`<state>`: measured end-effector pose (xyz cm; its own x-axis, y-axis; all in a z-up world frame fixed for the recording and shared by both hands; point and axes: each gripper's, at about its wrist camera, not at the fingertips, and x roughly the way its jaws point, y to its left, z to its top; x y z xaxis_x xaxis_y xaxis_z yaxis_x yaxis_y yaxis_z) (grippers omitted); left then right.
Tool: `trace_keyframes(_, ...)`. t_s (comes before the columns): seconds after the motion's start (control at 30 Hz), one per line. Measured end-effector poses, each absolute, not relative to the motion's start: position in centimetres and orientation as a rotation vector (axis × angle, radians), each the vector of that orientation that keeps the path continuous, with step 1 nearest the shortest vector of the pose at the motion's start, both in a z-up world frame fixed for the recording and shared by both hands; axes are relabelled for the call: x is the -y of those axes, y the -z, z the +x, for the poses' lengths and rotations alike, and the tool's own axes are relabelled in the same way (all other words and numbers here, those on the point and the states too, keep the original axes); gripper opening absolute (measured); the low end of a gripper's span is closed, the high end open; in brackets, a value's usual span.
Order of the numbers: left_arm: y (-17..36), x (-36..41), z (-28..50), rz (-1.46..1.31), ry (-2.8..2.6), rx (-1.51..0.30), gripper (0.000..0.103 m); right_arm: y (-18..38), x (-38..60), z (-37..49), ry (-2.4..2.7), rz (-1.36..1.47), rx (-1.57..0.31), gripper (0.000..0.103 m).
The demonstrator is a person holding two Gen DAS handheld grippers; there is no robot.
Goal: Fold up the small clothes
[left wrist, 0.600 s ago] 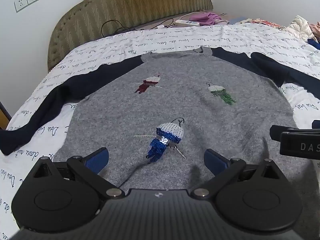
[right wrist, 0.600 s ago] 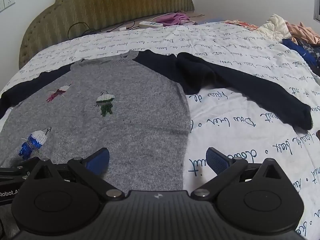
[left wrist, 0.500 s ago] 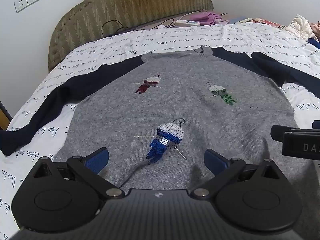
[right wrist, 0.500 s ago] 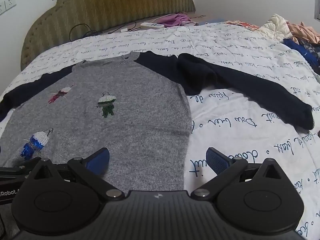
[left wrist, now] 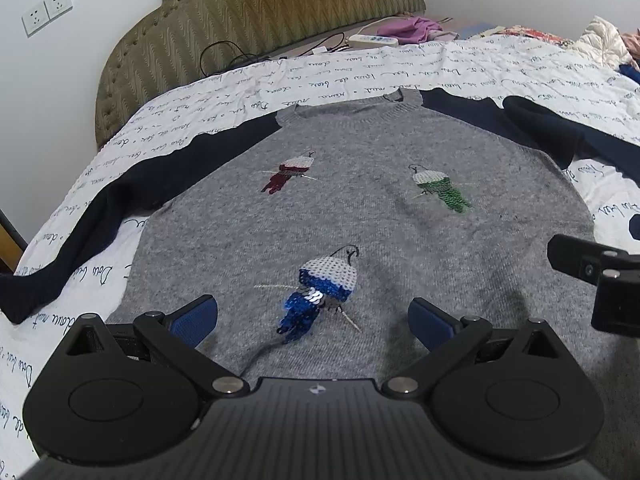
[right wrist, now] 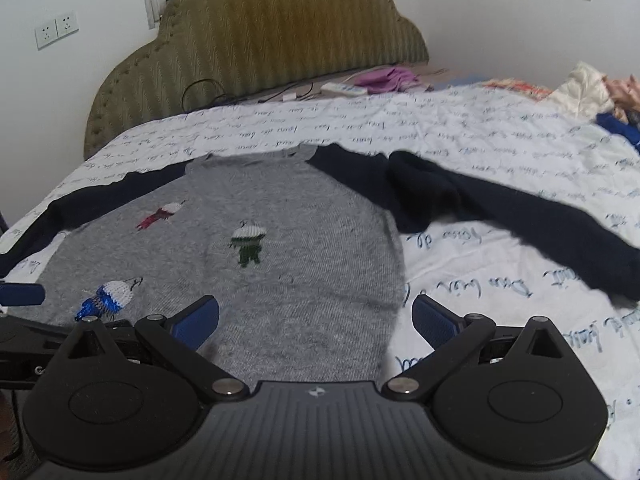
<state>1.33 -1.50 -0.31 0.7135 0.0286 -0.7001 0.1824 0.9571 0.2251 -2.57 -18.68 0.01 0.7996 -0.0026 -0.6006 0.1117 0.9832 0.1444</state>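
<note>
Both tongs, left gripper [left wrist: 313,316] and right gripper [right wrist: 316,317], hung released above the sweater [left wrist: 360,216], which lay flat face-up below the headboard [left wrist: 256,20]; best start was probably folding its right sleeve [right wrist: 520,216] inward.

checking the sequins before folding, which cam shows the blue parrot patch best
The left wrist view: the blue parrot patch sits centred and sharp on the sweater. The right wrist view shows it small, blurred, near the left edge.
</note>
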Motion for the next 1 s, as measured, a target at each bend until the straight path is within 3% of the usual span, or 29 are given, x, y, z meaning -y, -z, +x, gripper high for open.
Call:
trace_keyframes(0.37, 0.6, 3.7, 2.4, 0.32, 0.092, -0.758, 0.103, 0.1, 19.9, -2.5, -0.008, 0.178, -0.571, 0.103)
trace_keyframes(1.0, 1.0, 6.4, 3.8, 0.306, 0.138, -0.771, 0.103, 1.9, 26.6, -2.8, 0.119, 0.267, -0.624, 0.103)
